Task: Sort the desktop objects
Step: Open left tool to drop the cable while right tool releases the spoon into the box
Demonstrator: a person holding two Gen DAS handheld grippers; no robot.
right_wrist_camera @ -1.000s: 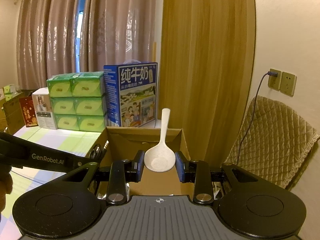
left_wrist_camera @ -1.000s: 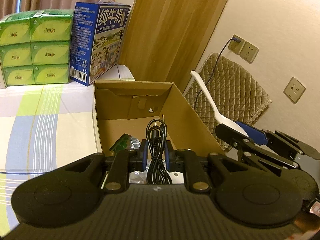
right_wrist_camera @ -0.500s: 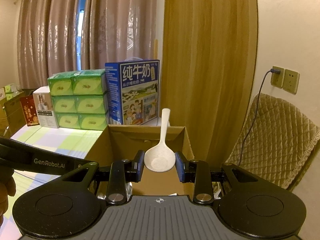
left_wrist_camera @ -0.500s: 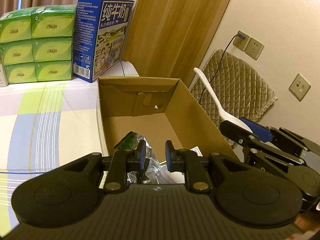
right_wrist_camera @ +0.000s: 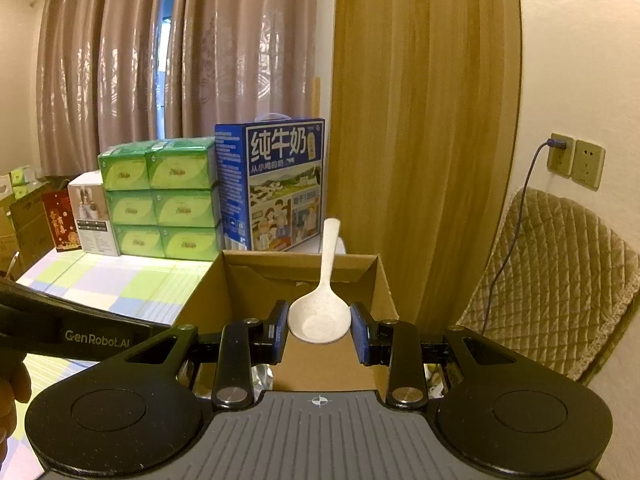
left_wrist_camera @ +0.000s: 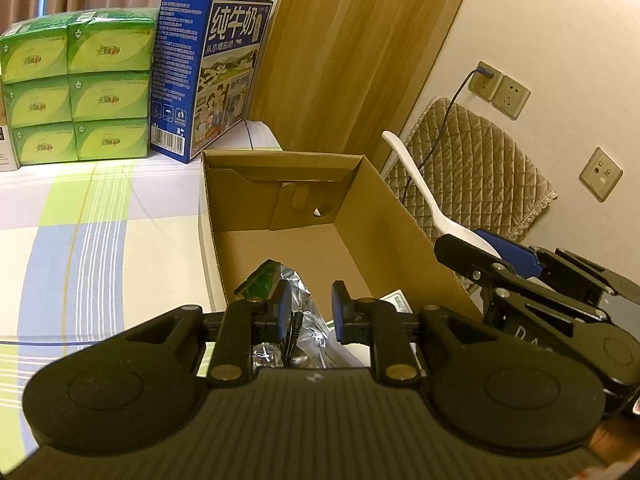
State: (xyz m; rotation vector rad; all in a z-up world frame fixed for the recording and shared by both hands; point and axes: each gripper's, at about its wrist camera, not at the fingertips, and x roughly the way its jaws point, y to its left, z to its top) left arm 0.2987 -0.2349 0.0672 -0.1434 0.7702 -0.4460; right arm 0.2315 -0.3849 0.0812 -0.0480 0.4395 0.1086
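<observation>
An open cardboard box (left_wrist_camera: 280, 155) stands on the checked tablecloth. My left gripper (left_wrist_camera: 312, 304) hangs over its near end with the jaws slightly apart. The jack end of a black cable (left_wrist_camera: 295, 322) dangles beside the left pad, and nothing is pressed between the pads. Below lie a green and silver foil packet (left_wrist_camera: 276, 276) and a white packet (left_wrist_camera: 396, 296). My right gripper (right_wrist_camera: 319, 322) is shut on the bowl of a white spoon (right_wrist_camera: 330, 248), whose handle points up over the box (right_wrist_camera: 300, 257). In the left wrist view the spoon (left_wrist_camera: 416, 184) and right gripper (left_wrist_camera: 492, 252) sit beyond the box's right wall.
Stacked green tissue packs (left_wrist_camera: 76, 88) and a blue milk carton (left_wrist_camera: 208, 76) stand behind the box. A quilted cushion (left_wrist_camera: 472, 168), a charger cord and wall sockets (left_wrist_camera: 500, 88) are on the right. The left gripper's arm (right_wrist_camera: 80, 336) and a hand (right_wrist_camera: 12, 388) show at left.
The left jaws parted a little and the black cable slid down from between them into the box. The right gripper kept its hold on the spoon.
</observation>
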